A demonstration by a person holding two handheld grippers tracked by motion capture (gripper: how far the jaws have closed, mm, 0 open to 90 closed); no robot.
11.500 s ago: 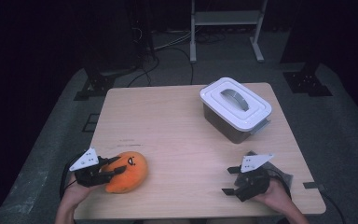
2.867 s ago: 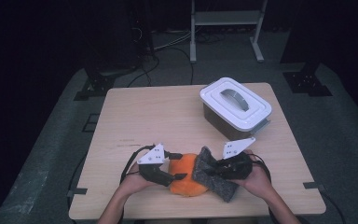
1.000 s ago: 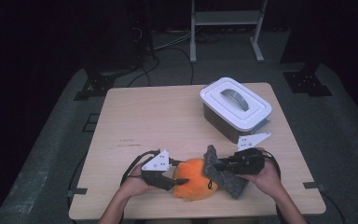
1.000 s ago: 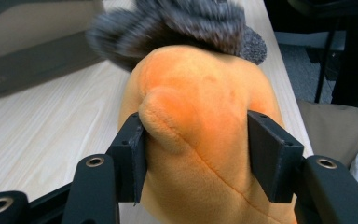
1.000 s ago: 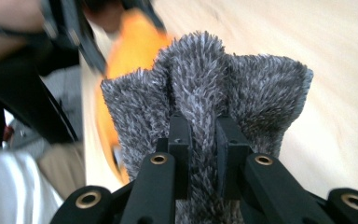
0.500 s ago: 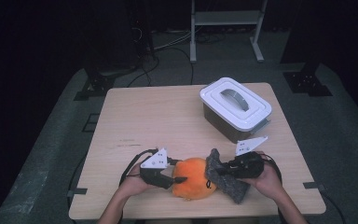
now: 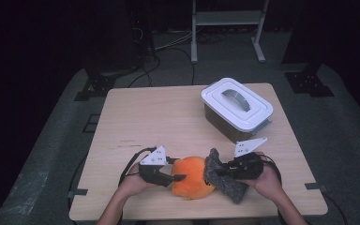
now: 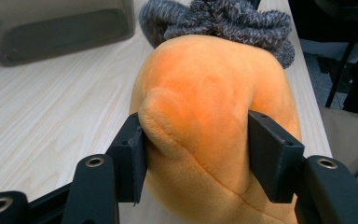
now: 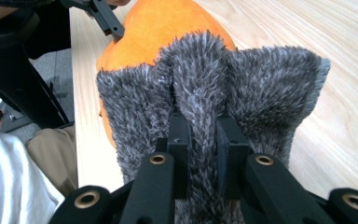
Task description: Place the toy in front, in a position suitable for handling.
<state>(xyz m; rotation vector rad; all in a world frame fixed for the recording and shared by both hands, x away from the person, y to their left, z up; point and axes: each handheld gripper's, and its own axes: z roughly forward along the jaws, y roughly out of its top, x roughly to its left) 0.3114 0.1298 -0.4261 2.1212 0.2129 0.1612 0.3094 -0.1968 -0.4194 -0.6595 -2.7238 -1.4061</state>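
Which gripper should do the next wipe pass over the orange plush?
Right. The right gripper is shut on the grey fuzzy cloth, already against the orange plush. The left gripper clamps the plush, steadying it.

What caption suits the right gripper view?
Right gripper pinching a grey fuzzy cloth against an orange plush toy.

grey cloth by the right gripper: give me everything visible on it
The grey cloth is shaggy, fuzzy fabric, dark grey with paler fibre tips. The right gripper pinches a raised fold of it, so it bunches up and fans out to both sides. It presses against the orange plush, its lower end on the table near the front edge.
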